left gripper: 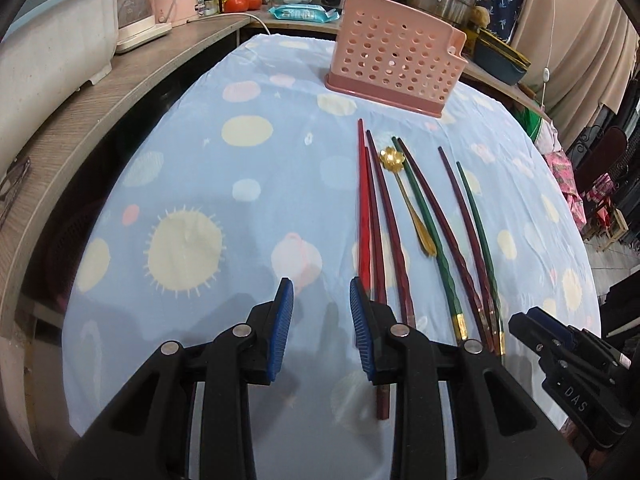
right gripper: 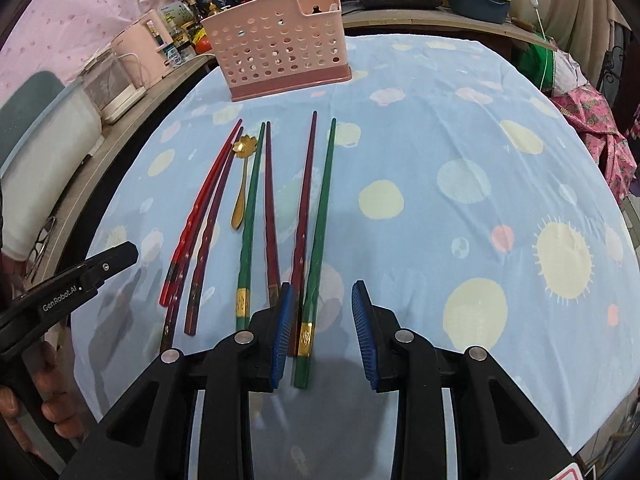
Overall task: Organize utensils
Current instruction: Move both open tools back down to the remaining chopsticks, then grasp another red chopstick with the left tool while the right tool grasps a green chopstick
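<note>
Here, spread over a counter point(left gripper: 192, 128) under a pale blue cloth with yellow suns and dots: a row of chopsticks and one small spoon, all lying lengthwise toward the far edge. Standing upright near the far edge, a pink perforated utensil holder point(left gripper: 394, 60) on a darker pink base, apart from the tips of the utensils. In the row, from the left-hand side: a red chopstick point(left gripper: 363, 208), dark maroon chopsticks point(left gripper: 386, 216) close beside it, a gold spoon point(left gripper: 404, 196) with a flower-shaped bowl pointing to the holder, a green chopstick point(left gripper: 430, 236), more maroon ones, and a second green chopstick point(right gripper: 320, 224) as the outermost on the right. Thick ends with gold bands toward the near edge.

Left gripper point(left gripper: 322, 332) low over the near edge, fingers point(left gripper: 285, 328) apart with only cloth between the blue pads; the right-hand pad just over the butt ends of the red and maroon chopsticks, contact impossible to tell. Right gripper point(right gripper: 322, 334) likewise near the near edge, fingers point(right gripper: 365, 332) apart, clamped on nothing; the outermost green chopstick's butt lying between them, close beside the left pad. A hand point(right gripper: 24, 408) visible at the left gripper's handle in the right wrist view.
</note>
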### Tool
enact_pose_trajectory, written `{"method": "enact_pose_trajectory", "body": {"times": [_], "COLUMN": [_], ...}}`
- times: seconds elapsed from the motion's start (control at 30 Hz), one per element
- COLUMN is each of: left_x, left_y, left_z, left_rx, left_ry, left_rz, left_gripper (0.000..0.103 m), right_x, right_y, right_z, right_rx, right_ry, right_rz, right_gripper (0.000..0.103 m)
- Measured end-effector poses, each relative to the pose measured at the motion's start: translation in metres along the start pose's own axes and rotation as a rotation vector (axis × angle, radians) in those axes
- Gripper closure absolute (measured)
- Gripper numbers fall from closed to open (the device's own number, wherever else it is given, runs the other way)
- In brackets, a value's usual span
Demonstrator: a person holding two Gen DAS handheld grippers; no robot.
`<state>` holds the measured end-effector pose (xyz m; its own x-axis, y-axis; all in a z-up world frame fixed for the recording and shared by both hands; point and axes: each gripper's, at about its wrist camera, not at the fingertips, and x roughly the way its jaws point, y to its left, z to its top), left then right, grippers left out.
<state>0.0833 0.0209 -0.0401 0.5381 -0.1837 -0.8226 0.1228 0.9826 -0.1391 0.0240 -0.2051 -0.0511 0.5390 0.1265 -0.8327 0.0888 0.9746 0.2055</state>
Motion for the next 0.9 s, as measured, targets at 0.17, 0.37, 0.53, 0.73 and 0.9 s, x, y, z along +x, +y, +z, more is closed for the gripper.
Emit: {"method": "enact_pose_trajectory", "body": {"times": [0.17, 0.37, 0.53, 0.73, 0.9], "left_x": [0.0, 0.0, 0.0, 0.004, 0.008], "left_y": [-0.001, -0.004, -0.005, -0.007, -0.009], "left_z": [-0.009, -0.017, -0.018, -0.02, -0.021], "left_rx": [-0.001, 0.008, 0.013, 0.019, 0.02], "left_ry": [0.018, 0.033, 0.037, 0.054, 0.062], "left_rz": [-0.007, -0.014, -0.023, -0.033, -0.034], "left_gripper": [0.075, 0.075, 0.075, 0.075, 0.075], "right_x": [0.001, 0.003, 0.004, 0.006, 0.009], "right_y": [0.0, 0.002, -0.003, -0.005, -0.001], "right_z": [-0.012, -0.018, -0.018, -0.017, -0.016], "right_rx": [-0.007, -0.017, 0.003, 0.008, -0.014], "right_ry": [0.027, 0.036, 0.036, 0.038, 0.035], "right_rz": [-0.003, -0.007, -0.011, -0.025, -0.03], "right_gripper": [0.072, 0.072, 0.073, 0.074, 0.076]}}
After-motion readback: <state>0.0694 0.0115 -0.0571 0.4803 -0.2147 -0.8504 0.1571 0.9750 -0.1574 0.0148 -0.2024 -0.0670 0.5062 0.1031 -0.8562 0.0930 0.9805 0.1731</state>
